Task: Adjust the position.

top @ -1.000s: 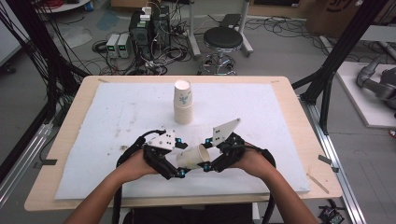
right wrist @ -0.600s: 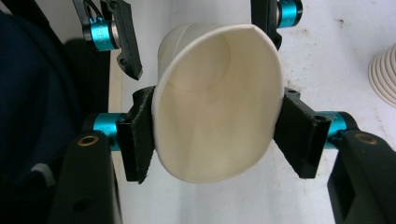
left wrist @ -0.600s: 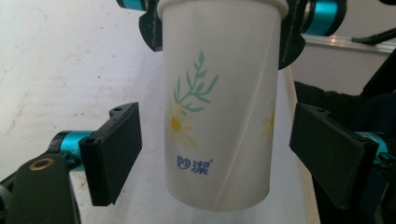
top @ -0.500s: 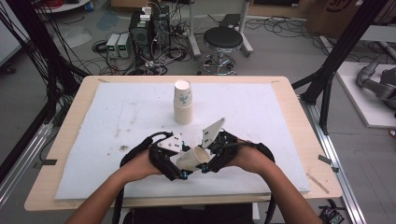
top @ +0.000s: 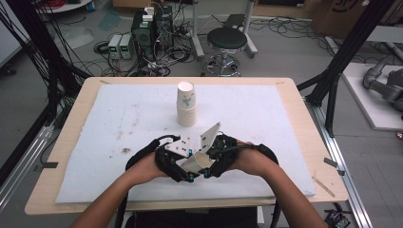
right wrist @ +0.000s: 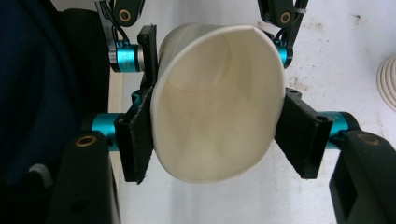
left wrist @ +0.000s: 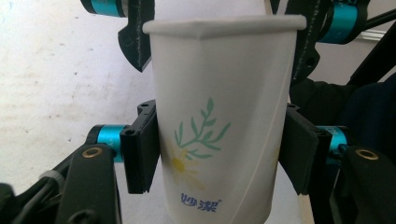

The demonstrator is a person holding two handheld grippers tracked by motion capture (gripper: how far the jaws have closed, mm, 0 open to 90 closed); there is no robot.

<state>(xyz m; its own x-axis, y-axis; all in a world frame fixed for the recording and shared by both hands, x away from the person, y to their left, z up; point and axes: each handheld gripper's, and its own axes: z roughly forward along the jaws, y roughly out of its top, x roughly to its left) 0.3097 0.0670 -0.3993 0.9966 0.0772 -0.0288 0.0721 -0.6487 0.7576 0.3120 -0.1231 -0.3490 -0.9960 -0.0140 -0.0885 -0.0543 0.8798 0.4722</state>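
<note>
A white paper cup (top: 198, 163) with a green leaf print lies on its side between my two grippers, low over the front middle of the white mat. My left gripper (top: 187, 168) is shut on the cup's body (left wrist: 219, 93), one black pad (left wrist: 140, 149) on each side. My right gripper (top: 210, 163) is shut on the cup at its open mouth (right wrist: 215, 121) and presses the rim into an oval. In the right gripper view I look straight into the cup, with its pads (right wrist: 301, 135) on the rim. The two grippers (left wrist: 217, 154) (right wrist: 217, 140) face each other.
A stack of paper cups (top: 186, 104) stands upright on the white mat (top: 266, 109), just beyond the grippers; its edge (right wrist: 387, 81) shows at the right of the right gripper view. The wooden table's front edge (top: 180, 204) is close below the hands. A stool (top: 227, 40) and electronics sit behind the table.
The right hand has edged left toward the left hand, and both grippers have turned a little. The cup stays held between them in about the same spot.
</note>
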